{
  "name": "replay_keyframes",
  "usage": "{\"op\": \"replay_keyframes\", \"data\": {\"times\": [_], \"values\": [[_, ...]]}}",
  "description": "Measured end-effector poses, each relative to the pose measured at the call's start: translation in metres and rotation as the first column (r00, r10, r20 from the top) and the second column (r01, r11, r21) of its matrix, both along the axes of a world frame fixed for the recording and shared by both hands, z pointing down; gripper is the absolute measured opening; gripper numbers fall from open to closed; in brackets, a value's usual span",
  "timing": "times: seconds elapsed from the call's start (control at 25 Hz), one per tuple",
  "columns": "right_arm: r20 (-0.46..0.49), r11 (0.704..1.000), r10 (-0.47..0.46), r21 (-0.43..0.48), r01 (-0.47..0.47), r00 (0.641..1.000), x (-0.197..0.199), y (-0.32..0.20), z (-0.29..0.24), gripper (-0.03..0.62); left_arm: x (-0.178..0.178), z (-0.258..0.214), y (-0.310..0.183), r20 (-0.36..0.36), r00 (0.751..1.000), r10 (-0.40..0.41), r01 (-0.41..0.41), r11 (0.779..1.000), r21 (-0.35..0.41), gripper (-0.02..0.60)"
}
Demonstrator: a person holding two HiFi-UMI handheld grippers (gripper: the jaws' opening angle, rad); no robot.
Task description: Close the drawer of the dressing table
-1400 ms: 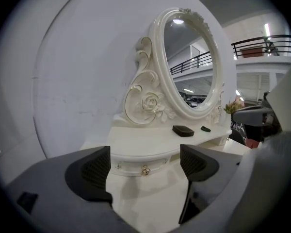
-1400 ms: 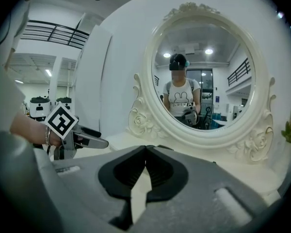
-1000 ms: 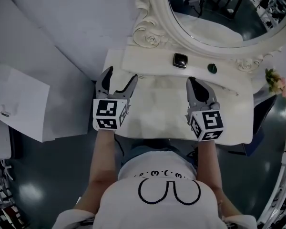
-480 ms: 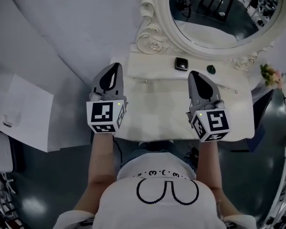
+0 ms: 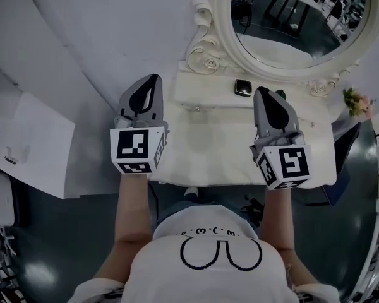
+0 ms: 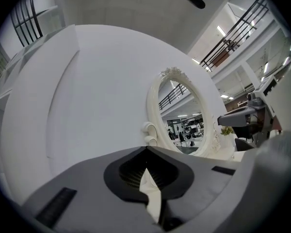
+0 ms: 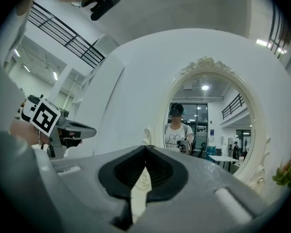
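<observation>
Jaws clenched on nothing, both: left gripper (image 5: 153, 82) over dressing table (image 5: 208, 141) left edge, right gripper (image 5: 263, 95) over right half, mirror (image 5: 290, 24) far behind.

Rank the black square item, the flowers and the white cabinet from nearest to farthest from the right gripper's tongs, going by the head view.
1. black square item: just left of the right gripper tongs' tips.
2. flowers: off to the right, at the table's edge.
3. white cabinet: far left of the picture.
</observation>
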State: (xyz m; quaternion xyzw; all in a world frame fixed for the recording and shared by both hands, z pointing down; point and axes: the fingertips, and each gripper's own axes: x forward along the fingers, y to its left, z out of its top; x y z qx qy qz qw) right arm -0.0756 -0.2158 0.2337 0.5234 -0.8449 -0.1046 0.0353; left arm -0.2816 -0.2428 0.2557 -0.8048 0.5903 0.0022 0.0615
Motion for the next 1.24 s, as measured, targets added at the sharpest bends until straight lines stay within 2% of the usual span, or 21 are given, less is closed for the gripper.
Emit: {"op": "replay_keyframes", "data": {"times": [0.4,0.68,1.24], "values": [[-0.008,1.000,-0.026,-0.015,0.026,1.000,0.007,0.027,-0.003,-0.002,0.008,-0.009,0.028,-0.020,1.000,-0.010,0.010,1.000,-0.007,-0.002],[0.003,1.000,-0.001,-0.009,0.001,1.000,0.020,0.043,-0.006,-0.002,0.017,-0.018,0.040,-0.021,1.000,0.001,-0.001,1.000,0.003,-0.002],[0.009,1.000,-0.007,0.016,0.007,1.000,0.008,0.053,-0.010,-0.002,0.010,-0.025,0.051,-0.033,0.999,0.002,-0.001,1.000,0.025,-0.002]]}}
